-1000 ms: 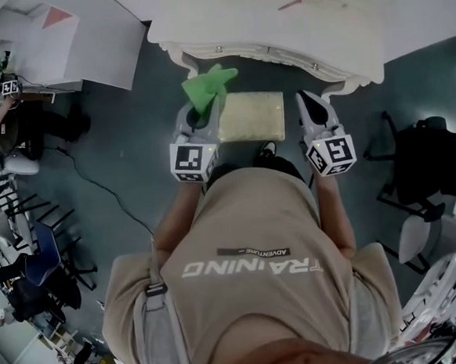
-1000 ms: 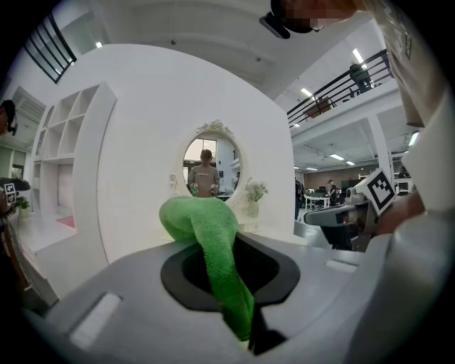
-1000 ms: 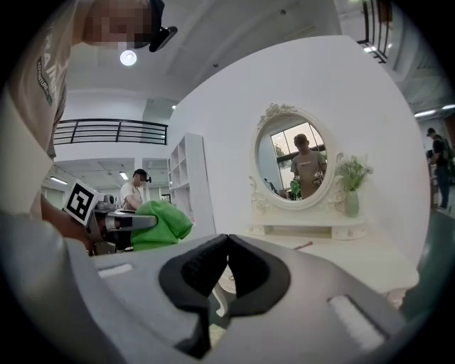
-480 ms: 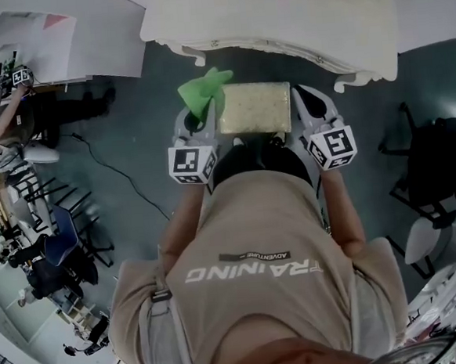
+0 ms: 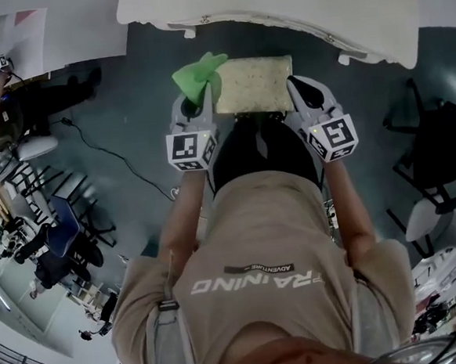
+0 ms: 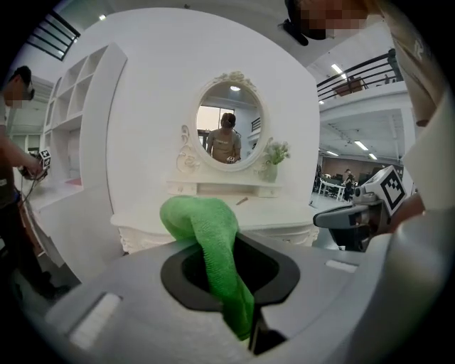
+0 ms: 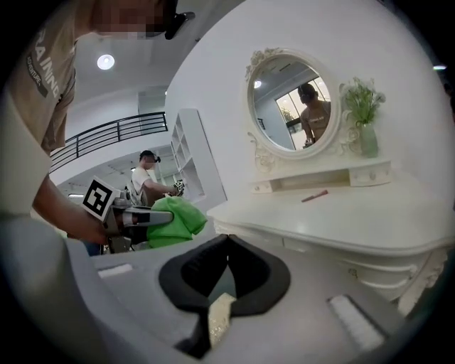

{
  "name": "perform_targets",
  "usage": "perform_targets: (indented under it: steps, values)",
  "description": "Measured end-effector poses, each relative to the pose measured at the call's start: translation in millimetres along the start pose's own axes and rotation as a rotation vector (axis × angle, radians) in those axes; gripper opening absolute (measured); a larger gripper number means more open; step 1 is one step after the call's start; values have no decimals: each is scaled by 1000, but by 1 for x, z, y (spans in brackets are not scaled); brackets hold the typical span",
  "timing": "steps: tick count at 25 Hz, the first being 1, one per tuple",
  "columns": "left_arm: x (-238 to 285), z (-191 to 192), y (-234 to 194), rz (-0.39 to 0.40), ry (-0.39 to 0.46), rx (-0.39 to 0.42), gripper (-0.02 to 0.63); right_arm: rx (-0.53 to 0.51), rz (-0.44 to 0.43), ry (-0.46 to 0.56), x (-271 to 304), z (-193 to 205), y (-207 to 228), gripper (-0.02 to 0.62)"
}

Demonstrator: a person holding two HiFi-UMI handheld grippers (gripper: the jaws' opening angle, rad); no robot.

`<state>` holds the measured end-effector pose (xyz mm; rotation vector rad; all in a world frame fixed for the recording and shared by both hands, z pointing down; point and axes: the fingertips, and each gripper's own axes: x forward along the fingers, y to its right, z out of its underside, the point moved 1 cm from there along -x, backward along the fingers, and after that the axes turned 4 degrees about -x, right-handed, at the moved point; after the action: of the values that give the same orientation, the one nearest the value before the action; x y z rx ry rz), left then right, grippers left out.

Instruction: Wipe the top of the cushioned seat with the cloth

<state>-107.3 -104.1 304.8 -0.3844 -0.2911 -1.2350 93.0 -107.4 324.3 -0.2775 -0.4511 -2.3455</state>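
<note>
- Two grippers, one in each of the person's hands; one cloth; one cushioned seat; one dressing table, one mirror and one vase.
- The left gripper [image 5: 199, 107] is clenched on the cloth [image 5: 196, 71]; its jaws pinch the cloth's lower part, and the rest rises past the tips in one bunched, drooping fold.
- The cloth is bright green with a nubby, towel-like weave; it is held up in the jaws rather than spread on the seat, and in the head view it shows at the seat's far-left corner.
- The cushioned seat [image 5: 253, 83] is rectangular, pale yellow-beige, with a coarse speckled top; it stands on the dark floor [image 5: 128, 107] just near of the dressing table, between the two grippers.
- The right gripper [image 5: 298, 89] is clamped together, tips touching, with nothing in them; a sliver of the beige cushion shows through the gap behind the tips.
- Each gripper has a grey hard shell, black jaw pads and one marker cube, two in all: left [image 5: 190, 150], right [image 5: 334, 136].
- Both forearms are bent forward at the waist; the grippers point far, side by side, the left at the seat's left edge, the right at its right edge.
- The dressing table [image 5: 293, 11] is white with a scalloped edge; the mirror [image 6: 229, 129] is oval in an ornate white frame; the vase [image 7: 367, 142] holds green sprigs, right of the mirror; one thin pink stick [image 7: 313, 195] lies on the tabletop.
</note>
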Motion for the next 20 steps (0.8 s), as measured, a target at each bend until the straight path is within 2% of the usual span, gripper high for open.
perform_targets:
  steps: [5, 12, 16, 20]
  values:
    - [54, 55, -46, -27, -30, -40, 48, 33, -19, -81, 54, 56, 12, 2]
    - [102, 162, -96, -67, -125, -106, 48, 103, -41, -159, 117, 140, 11, 2]
    - [134, 229, -118, -53, -174, -95, 48, 87, -58, -178, 155, 188, 11, 2]
    - [156, 290, -145, -90, -239, -103, 48, 76, -59, -216, 182, 244, 15, 2]
